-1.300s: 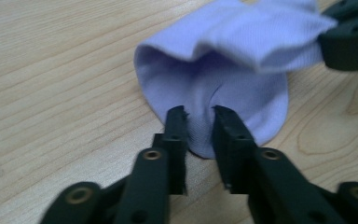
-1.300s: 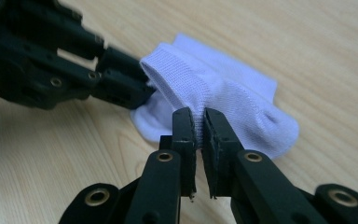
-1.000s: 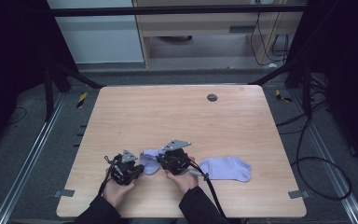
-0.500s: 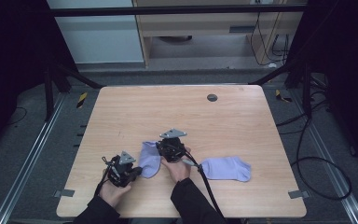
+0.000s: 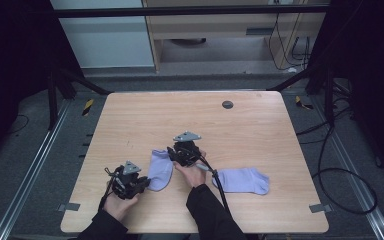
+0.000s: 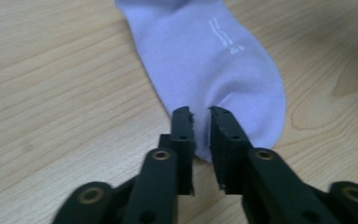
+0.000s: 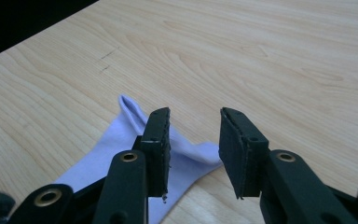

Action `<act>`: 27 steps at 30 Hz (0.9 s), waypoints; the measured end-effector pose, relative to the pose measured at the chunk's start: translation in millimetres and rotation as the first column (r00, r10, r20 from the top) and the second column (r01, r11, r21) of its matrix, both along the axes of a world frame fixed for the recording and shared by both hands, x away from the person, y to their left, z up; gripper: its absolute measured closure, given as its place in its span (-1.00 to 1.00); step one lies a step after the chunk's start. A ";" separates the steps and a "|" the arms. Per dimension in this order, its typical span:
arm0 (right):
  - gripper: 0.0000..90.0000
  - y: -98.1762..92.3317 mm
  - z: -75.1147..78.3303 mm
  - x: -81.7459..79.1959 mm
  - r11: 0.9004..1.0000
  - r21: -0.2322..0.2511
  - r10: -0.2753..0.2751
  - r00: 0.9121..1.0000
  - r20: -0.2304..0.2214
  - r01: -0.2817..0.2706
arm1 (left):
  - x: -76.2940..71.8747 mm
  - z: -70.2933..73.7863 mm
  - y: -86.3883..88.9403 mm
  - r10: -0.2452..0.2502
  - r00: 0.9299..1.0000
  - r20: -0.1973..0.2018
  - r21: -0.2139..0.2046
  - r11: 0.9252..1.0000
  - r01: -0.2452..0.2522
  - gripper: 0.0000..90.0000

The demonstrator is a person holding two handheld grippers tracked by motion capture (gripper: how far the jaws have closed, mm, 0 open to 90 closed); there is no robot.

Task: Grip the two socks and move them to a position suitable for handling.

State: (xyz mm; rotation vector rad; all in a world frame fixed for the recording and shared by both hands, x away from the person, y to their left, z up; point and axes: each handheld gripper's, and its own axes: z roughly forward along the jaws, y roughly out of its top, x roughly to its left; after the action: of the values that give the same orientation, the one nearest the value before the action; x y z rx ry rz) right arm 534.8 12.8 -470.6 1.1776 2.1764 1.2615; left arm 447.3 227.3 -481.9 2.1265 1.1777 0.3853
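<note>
Now that both pairs of jaws have just been opening, we read this as the release of the left sock (image 5: 160,169), the lilac one we had been holding at its two ends. In the left gripper view the left gripper (image 6: 201,122) shows a narrow gap between its jaws, with the sock's rounded toe end lying flat on the wooden table (image 6: 51,93) just ahead of and beneath the tips; no cloth is pinched between them. In the right gripper view the right gripper (image 7: 195,122) stands wider apart over the sock's cuff end (image 7: 135,116), one corner of which is slightly lifted and creased, and nothing is between the pads. Compared with a second ago, the right hand has moved away from us across the table, so the sock lies stretched out lengthwise rather than bunched between the two tools. In the high view it runs from the left gripper (image 5: 141,186) up to the right gripper (image 5: 176,154). The second lilac sock (image 5: 242,180) lies flat to the right, near the right forearm and apart from the first. We judge that the first sock is laid out and the pairing is not yet done.
</note>
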 end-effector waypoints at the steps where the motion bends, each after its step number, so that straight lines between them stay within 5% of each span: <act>1: 0.39 -2.5 1.1 0.6 1.000 -0.001 -0.001 1.000 0.002 0.001 | -1.0 1.9 2.1 0.013 1.000 0.010 -0.012 1.000 -0.013 0.64; 9: 0.37 -11.0 -3.9 10.5 0.998 -0.050 0.024 0.999 -0.032 -0.026 | -6.6 3.0 3.3 0.085 0.996 0.009 -0.039 0.996 -0.084 0.29; 17: 0.38 -4.4 -24.8 27.4 0.998 -0.065 0.012 0.997 -0.078 -0.017 | -3.8 -5.2 -7.0 0.098 0.995 -0.015 -0.001 0.995 -0.098 0.30; 27: 0.56 7.0 -35.0 32.5 0.992 -0.124 0.029 0.998 -0.063 -0.036 | -2.3 -8.1 -10.6 0.108 0.994 -0.018 0.030 0.994 -0.107 0.39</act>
State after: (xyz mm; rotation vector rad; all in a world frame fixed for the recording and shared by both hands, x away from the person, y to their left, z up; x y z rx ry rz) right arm 567.3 19.9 -505.7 1.1492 2.2914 1.0973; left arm 445.0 216.7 -490.0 2.1018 1.3087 0.4335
